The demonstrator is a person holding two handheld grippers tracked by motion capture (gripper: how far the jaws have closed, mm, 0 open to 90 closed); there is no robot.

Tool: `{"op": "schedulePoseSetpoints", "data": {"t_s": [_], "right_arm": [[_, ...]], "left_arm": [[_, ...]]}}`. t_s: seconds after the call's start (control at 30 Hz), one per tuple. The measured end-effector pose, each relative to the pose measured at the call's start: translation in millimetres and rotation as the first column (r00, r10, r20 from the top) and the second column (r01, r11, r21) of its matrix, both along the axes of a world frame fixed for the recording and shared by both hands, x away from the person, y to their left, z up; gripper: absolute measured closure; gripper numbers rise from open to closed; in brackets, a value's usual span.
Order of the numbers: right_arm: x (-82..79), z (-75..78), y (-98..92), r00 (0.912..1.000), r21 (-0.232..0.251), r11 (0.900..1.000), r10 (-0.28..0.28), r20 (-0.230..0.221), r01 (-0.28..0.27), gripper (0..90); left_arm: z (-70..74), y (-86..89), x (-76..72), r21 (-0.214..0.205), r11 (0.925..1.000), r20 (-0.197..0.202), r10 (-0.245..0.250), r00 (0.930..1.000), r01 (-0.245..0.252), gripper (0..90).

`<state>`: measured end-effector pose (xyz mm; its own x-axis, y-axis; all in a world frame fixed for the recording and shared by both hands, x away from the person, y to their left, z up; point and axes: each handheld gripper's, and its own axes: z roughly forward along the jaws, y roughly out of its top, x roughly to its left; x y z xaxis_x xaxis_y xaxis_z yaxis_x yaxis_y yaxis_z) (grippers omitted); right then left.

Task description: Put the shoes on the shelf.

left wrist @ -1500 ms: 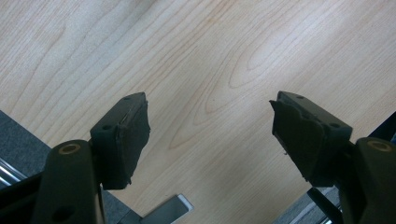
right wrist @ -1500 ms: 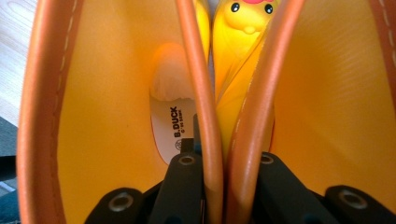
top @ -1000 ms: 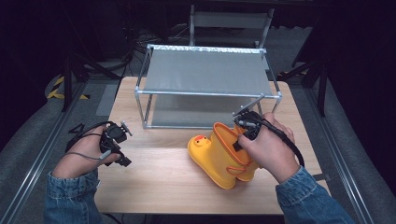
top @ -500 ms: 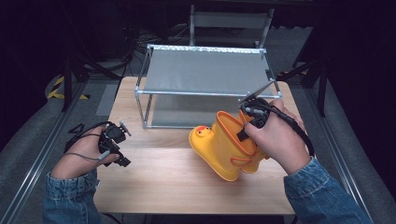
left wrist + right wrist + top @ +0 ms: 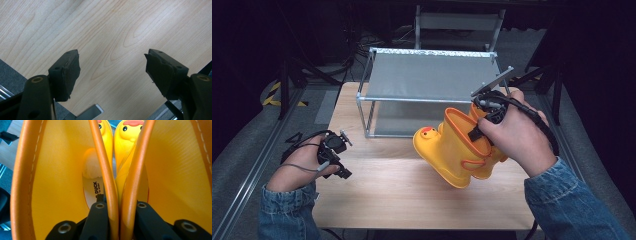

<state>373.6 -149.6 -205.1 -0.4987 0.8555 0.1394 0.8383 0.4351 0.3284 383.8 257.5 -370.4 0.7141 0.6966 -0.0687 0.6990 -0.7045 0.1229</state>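
Note:
A pair of yellow duck-faced rain boots (image 5: 452,150) with orange rims hangs tilted above the right part of the wooden table (image 5: 392,195), toes pointing left. My right gripper (image 5: 479,127) is shut on the two inner rims pressed together; in the right gripper view its jaws pinch those rims (image 5: 120,202), one jaw inside each boot. Both duck faces (image 5: 125,130) show beyond. My left gripper (image 5: 334,160) rests at the table's left edge, open, with bare wood (image 5: 112,50) between its pads (image 5: 68,72).
A metal-framed rack with a grey shelf (image 5: 432,75) stands at the back of the table, just behind the lifted boots. A chair (image 5: 459,22) stands beyond it. Grey floor with rails (image 5: 242,185) lies to the table's left.
My right gripper has lifted the boots off the table and tipped them, raising the shafts toward the rack. The left gripper has stayed where it was.

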Motion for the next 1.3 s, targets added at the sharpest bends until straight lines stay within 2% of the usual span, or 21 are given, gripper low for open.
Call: {"op": "schedulePoseSetpoints", "data": {"t_s": [0.6,0.67,0.83,1.0,1.3], "right_arm": [[0.6,53.2,-0.7,0.9999,0.03,0.9995,0.003,0.017,-0.003,87.2],[1.1,58.4,0.3,0.9998,0.032,0.9995,0.003,0.018,-0.004,87.2],[2.8,75.3,5.2,0.9997,0.034,0.9994,0.003,0.026,-0.004,87.2],[11.1,92.1,9.8,0.9996,0.055,0.9985,-0.004,0.029,0.002,87.2],[30.4,111.2,17.6,0.9988,0.062,0.9978,-0.028,0.041,0.025,87.2]], "left_arm": [[0.2,0.1,0.4,-0.008,1.0,-0.009,0.002,1.0,-0.003,28.2],[0.8,0.2,2.4,0.001,1.0,-0.002,-0.005,1.0,0.005,28.2],[0.0,-2.3,3.3,-0.01,0.9999,-0.01,-0.003,0.9999,0.003,28.2],[0.3,-1.2,3.1,-0.007,1.0,-0.005,-0.003,1.0,0.003,28.2],[0.1,-0.2,2.9,-0.012,0.9999,-0.01,0.005,0.9999,-0.006,28.2]]}}
